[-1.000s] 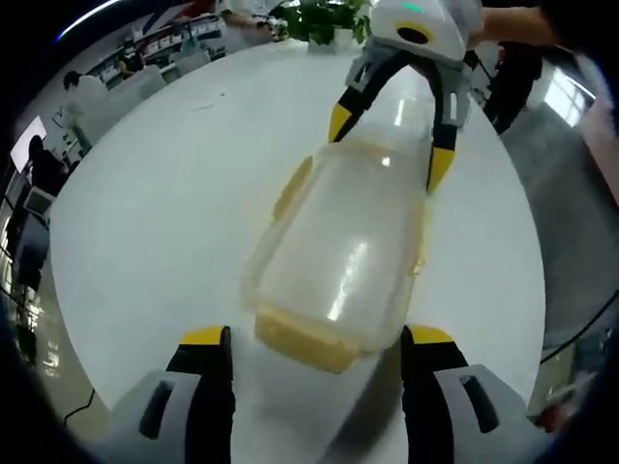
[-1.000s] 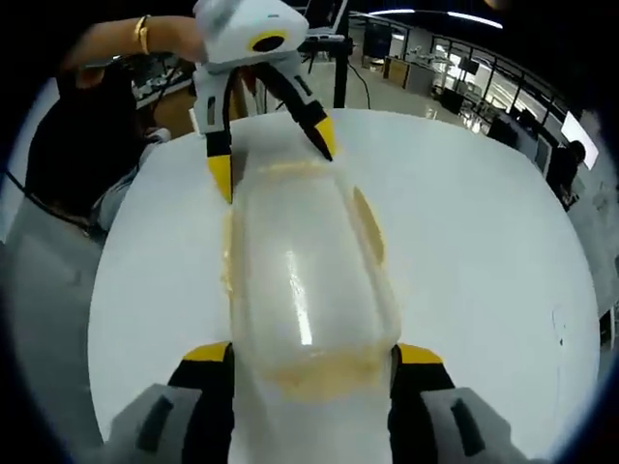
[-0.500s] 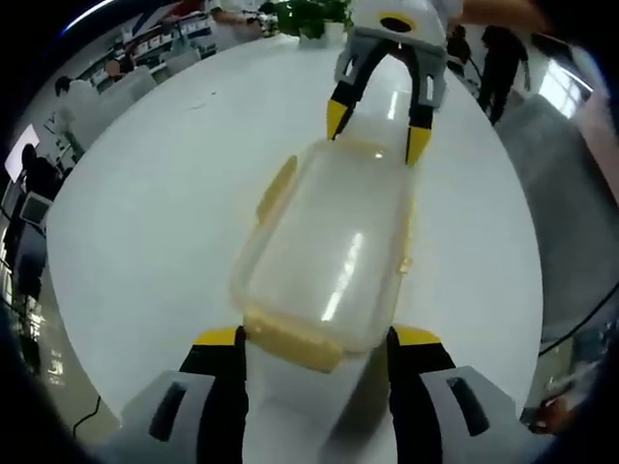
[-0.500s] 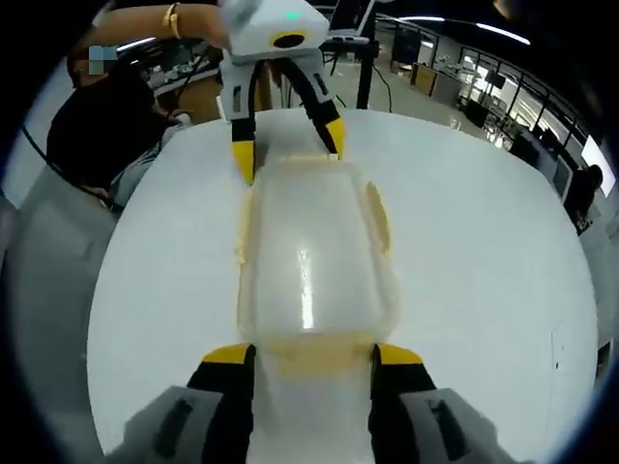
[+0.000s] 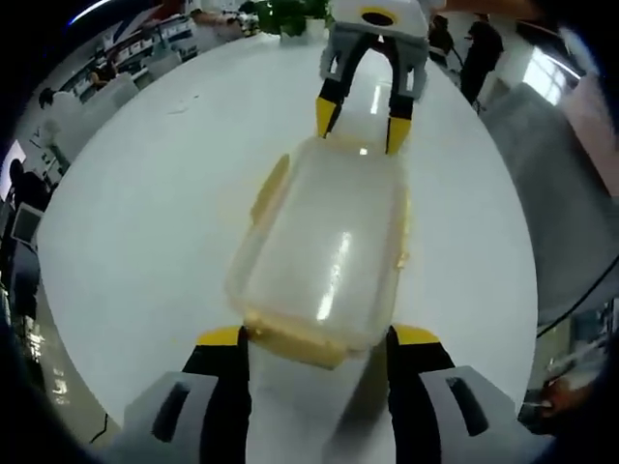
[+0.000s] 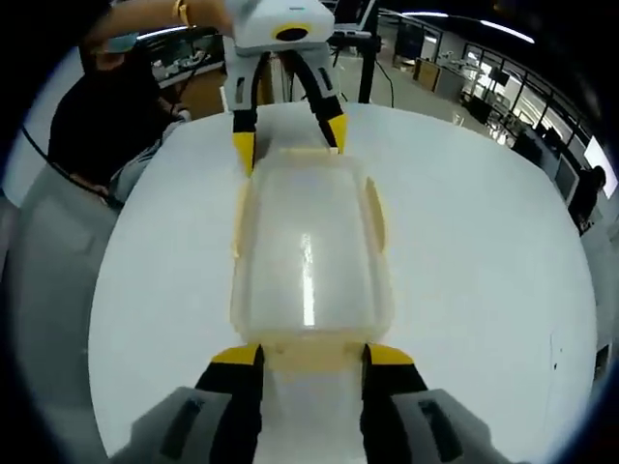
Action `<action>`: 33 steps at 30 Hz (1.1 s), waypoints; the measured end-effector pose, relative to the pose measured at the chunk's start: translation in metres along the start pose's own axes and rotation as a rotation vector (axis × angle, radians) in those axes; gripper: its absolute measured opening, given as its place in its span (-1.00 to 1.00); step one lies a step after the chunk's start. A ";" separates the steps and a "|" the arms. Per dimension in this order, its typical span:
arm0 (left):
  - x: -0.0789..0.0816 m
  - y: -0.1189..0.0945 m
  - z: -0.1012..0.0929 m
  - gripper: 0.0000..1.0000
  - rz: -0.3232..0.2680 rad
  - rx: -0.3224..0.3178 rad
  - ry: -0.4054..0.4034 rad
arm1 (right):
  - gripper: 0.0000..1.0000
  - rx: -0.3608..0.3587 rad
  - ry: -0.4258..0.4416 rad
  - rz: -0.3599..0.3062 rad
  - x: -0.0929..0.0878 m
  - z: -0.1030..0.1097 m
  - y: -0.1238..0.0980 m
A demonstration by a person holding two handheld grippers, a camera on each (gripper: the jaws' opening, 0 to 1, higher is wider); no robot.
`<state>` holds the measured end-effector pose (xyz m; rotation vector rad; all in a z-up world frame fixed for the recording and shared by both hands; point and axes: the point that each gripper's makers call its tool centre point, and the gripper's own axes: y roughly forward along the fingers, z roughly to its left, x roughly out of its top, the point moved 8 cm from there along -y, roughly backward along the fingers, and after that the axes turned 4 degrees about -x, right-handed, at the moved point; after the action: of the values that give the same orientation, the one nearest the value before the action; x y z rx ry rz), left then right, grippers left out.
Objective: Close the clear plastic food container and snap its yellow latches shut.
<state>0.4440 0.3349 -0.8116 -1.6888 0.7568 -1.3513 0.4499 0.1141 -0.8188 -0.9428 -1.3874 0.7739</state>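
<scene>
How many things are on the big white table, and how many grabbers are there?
Clear plastic food container: 1
Yellow latches on it that I can make out: 4
Grippers, left gripper and right gripper: 2
White table: 1
Total: 8

Left gripper sat low at the near end, its yellow-tipped jaws spread apart, one on each side. Right gripper mirrored that at the opposite end, jaws parted too. In the left gripper view the right gripper reached in from the top, tips pointing down and apart. In the right gripper view the left gripper came in likewise, a hand gripping it from above.
</scene>
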 end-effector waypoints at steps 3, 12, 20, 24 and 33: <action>0.001 0.000 0.001 0.08 0.014 -0.014 0.007 | -0.25 0.000 -0.001 0.001 0.000 0.000 0.000; -0.004 -0.005 0.003 -0.27 0.110 -0.046 0.120 | -0.26 0.005 -0.011 -0.002 0.001 -0.001 0.000; -0.004 -0.004 0.002 -0.25 0.115 -0.028 0.104 | -0.25 0.010 -0.024 0.004 0.000 -0.002 0.000; -0.003 -0.003 0.003 -0.25 0.111 -0.026 0.098 | -0.23 0.025 -0.056 0.017 0.002 -0.002 0.000; -0.002 -0.004 0.005 -0.27 0.103 -0.029 0.123 | -0.26 0.023 -0.083 0.080 0.006 -0.002 0.001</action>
<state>0.4486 0.3396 -0.8094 -1.5774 0.9258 -1.3876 0.4522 0.1198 -0.8166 -0.9617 -1.4160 0.8960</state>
